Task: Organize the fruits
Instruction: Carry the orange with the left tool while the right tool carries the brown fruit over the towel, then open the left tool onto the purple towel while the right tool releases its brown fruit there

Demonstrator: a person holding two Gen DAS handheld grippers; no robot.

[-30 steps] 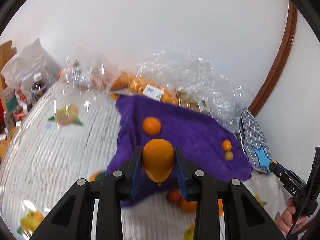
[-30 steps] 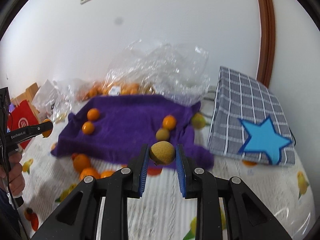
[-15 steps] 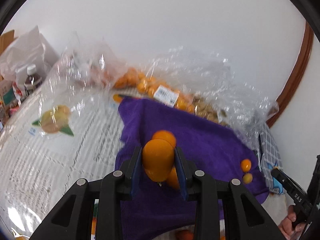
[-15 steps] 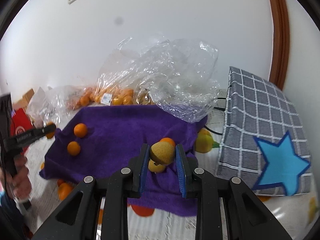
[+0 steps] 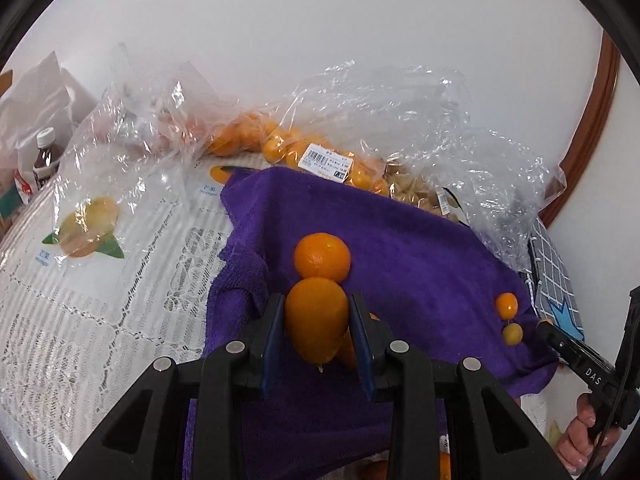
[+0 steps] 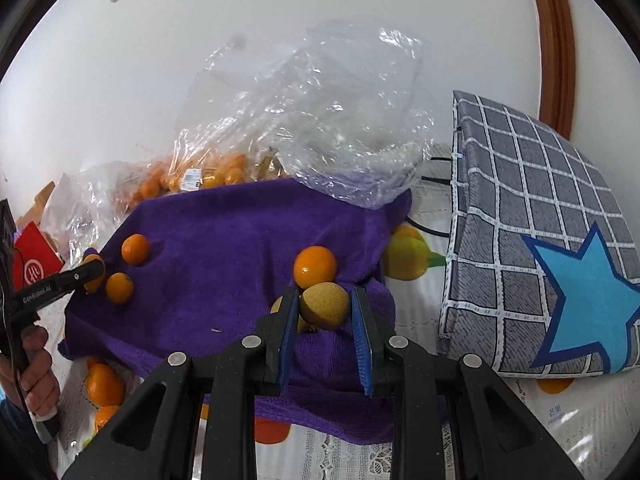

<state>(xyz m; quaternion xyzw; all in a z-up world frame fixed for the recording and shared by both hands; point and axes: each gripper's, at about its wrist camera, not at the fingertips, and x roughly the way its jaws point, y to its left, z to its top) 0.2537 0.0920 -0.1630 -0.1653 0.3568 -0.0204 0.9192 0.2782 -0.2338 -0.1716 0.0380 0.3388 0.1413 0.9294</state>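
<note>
Partway through, by the look of it. Left gripper (image 5: 316, 330) is clenched on an elongated smooth orange fruit (image 5: 316, 318), held just above the near edge of the purple terry towel (image 5: 420, 264). Right gripper (image 6: 325, 312) is clenched on a round, rough-skinned yellow-brown fruit (image 6: 325, 305), over the towel's right part.

Already on the towel: a round orange mandarin (image 5: 322, 257) just beyond the left gripper's load, another orange fruit partly hidden beneath it; on the far right, a small orange fruit (image 5: 507, 305) touching a small yellowish one (image 5: 512, 334). Sorting seems to run by kind, orange left, small ones right; that is my reading.

Left to do: loose oranges (image 6: 104, 384) lie on the lace-patterned white table (image 5: 80, 320), off the towel's near left corner.

Containers, farther back: a clear plastic bag with a price label (image 5: 326, 162) holds many small orange fruits; beside it a crumpled clear bag (image 5: 420, 196) holds pale brown husked fruit; another clear plastic bag (image 6: 340, 120) looks empty. Grey checked cloth bag with blue star (image 6: 540, 240) stands right, contents hidden.
</note>
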